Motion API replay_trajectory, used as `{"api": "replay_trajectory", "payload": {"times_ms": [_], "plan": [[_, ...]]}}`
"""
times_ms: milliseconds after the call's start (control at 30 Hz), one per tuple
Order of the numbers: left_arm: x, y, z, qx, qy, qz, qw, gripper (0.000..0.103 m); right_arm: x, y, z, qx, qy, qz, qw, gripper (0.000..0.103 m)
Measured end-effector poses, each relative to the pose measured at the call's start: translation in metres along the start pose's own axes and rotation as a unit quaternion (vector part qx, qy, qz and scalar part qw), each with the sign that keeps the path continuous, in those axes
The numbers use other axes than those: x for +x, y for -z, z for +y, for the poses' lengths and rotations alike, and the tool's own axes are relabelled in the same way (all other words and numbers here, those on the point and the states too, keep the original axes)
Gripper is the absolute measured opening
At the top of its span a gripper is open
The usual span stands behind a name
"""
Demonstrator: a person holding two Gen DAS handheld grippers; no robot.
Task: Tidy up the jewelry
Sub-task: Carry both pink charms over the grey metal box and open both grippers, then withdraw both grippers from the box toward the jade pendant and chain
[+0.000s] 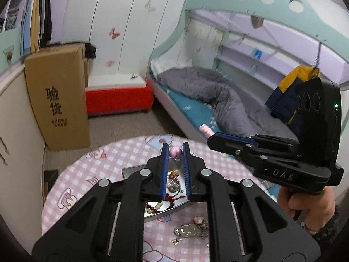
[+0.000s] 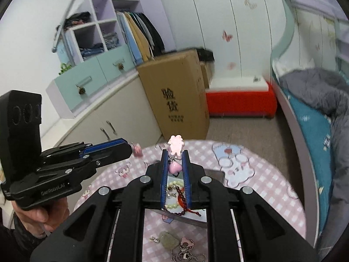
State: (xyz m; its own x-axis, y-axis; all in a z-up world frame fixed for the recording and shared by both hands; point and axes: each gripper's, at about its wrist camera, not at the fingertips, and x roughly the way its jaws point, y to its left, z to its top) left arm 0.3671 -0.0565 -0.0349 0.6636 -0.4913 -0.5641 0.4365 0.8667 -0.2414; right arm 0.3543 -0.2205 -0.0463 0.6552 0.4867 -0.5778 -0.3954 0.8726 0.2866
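**Both grippers lifted over the jewelry table, each with a pink charm at its tips**

Left wrist view: the left gripper point(image 1: 176, 150) stands over a round table point(image 1: 72, 198) covered in a pink checked cloth. Its jaws are only a narrow way apart, and a round pink bead point(image 1: 175, 152) sits between the blue pads near their tips; whether the pads press on it cannot be told. Below, seen through the gap, a shiny tray point(image 1: 168, 207) holds a string of dark red beads point(image 1: 152, 207), a red tasselled cord and some small metal pieces too cluttered to count. Outside the tray, on the cloth nearer the camera, lies a loose pile: one pale green pendant point(image 1: 185, 230), one small pink charm and a chain. The right gripper point(image 1: 214, 140) reaches in from the right, held by a hand point(image 1: 305, 205), its jaws nearly together.

Right wrist view: the right gripper point(image 2: 176, 152) has its jaws close together around a keychain: a pink flower charm point(image 2: 176, 145) pokes out above the tips and a pink heart point(image 2: 175, 167) hangs between the pads. The tray point(image 2: 185, 219) beneath holds one pearl bracelet point(image 2: 174, 184) and one dark red bead string point(image 2: 185, 205). On the cloth in front lie one pale heart-shaped pendant point(image 2: 168, 239), one pink charm and a ball chain. The left gripper point(image 2: 128, 147) comes in from the left, a blurred pink item at its tip.
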Motion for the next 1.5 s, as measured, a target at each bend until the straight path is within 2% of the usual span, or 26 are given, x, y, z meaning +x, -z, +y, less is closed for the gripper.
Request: {"api": "replay_trajectory", "payload": {"times_ms": [33, 67, 100, 133, 167, 200, 233, 400, 567, 800, 1167, 1333, 1500], "plan": [[0.008, 0.001, 0.003, -0.006, -0.005, 0.012, 0.9999, 0.035, 0.007, 0.002, -0.007, 0.012, 0.006, 0.007, 1.0, 0.016], [0.011, 0.002, 0.005, -0.012, -0.013, 0.017, 0.9997, 0.076, 0.012, 0.004, -0.012, 0.022, 0.01, 0.012, 1.0, 0.02], [0.009, 0.005, 0.01, -0.026, -0.028, 0.0, 0.9992, 0.097, 0.015, 0.006, -0.019, 0.032, 0.014, 0.017, 0.999, 0.034], [0.006, 0.008, 0.013, -0.032, -0.033, -0.016, 0.9988, 0.097, 0.017, 0.01, -0.026, 0.048, 0.023, 0.02, 0.998, 0.056], [0.004, 0.009, 0.015, -0.036, -0.038, -0.024, 0.9983, 0.097, 0.015, 0.013, -0.032, 0.062, 0.027, 0.015, 0.998, 0.072], [0.003, 0.01, 0.017, -0.038, -0.045, -0.021, 0.998, 0.097, 0.011, 0.015, -0.037, 0.074, 0.028, 0.005, 0.997, 0.093], [0.001, 0.011, 0.019, -0.04, -0.06, -0.02, 0.9972, 0.097, 0.006, 0.016, -0.04, 0.081, 0.03, -0.005, 0.996, 0.096], [-0.015, 0.015, 0.023, -0.043, -0.109, -0.037, 0.9924, 0.097, -0.012, 0.017, -0.047, 0.103, 0.057, -0.023, 0.993, 0.096], [-0.037, 0.022, 0.021, -0.043, -0.135, -0.061, 0.988, 0.097, -0.021, 0.015, -0.042, 0.099, 0.083, -0.03, 0.991, 0.096], [-0.063, 0.03, 0.011, -0.035, -0.165, -0.079, 0.9826, 0.097, -0.032, 0.009, -0.024, 0.077, 0.084, -0.048, 0.992, 0.096], [-0.099, 0.044, 0.003, -0.051, -0.168, -0.104, 0.9789, 0.097, -0.065, 0.01, 0.017, 0.023, 0.098, -0.083, 0.992, 0.096], [-0.108, 0.055, -0.004, -0.049, -0.17, -0.109, 0.9782, 0.097, -0.084, 0.026, 0.029, 0.008, 0.109, -0.102, 0.989, 0.096], [-0.117, 0.069, -0.011, -0.038, -0.165, -0.113, 0.9791, 0.097, -0.094, 0.042, 0.034, -0.001, 0.125, -0.1, 0.987, 0.096]]}}
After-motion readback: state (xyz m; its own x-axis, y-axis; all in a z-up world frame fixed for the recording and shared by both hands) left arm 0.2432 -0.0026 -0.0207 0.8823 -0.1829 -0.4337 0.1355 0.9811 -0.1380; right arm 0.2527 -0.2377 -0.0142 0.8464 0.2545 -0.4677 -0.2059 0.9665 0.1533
